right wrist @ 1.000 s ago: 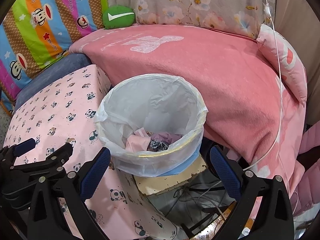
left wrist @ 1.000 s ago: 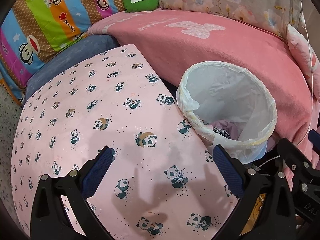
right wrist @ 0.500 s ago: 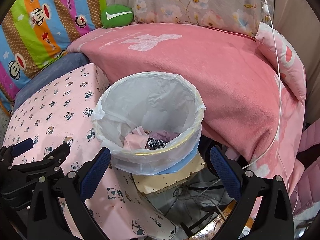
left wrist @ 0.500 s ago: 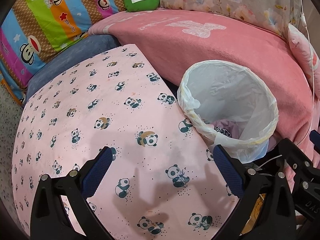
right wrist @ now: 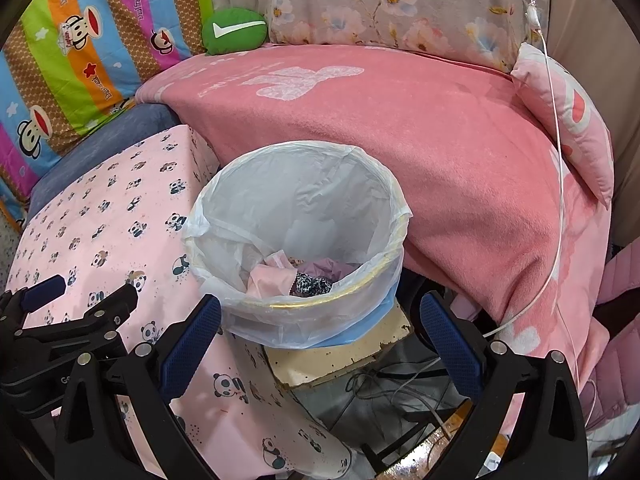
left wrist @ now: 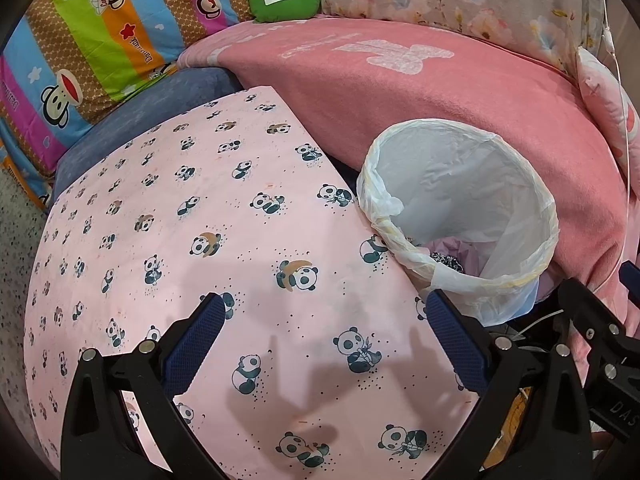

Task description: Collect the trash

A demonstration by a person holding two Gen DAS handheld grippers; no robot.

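A: What is seen nearest?

B: The left tongs (left wrist: 324, 340) are held spread apart, nothing between the blue pads (left wrist: 192, 344), above the panda-print bench (left wrist: 208, 208). Only their shadow is cast on the cloth; bare cloth is seen all round them.

A: And the right tongs?

B: The right tongs (right wrist: 320, 340) are likewise spread wide and hold nothing. They are poised at the near rim of the bin (right wrist: 296, 216), with cables (right wrist: 396, 392) on the floor under them. The left tongs are seen at the lower left of that view, over the bench edge.

A: Where is the trash?

B: The trash (right wrist: 296, 276) is seen inside the bin: pink and lilac crumpled pieces and a black-and-white speckled scrap, low on the liner (left wrist: 460, 184). The liner is folded out over the rim all round, and the mouth is left open.

A: How is the bin bounded?

B: It is set just beside the bench's right edge, on a cream board (right wrist: 340, 356). The blanket (right wrist: 400, 128) is draped close behind and to its right. Farther back, a green cushion (right wrist: 234, 30) and a striped quilt (left wrist: 100, 32) are seen, well apart from both tongs.
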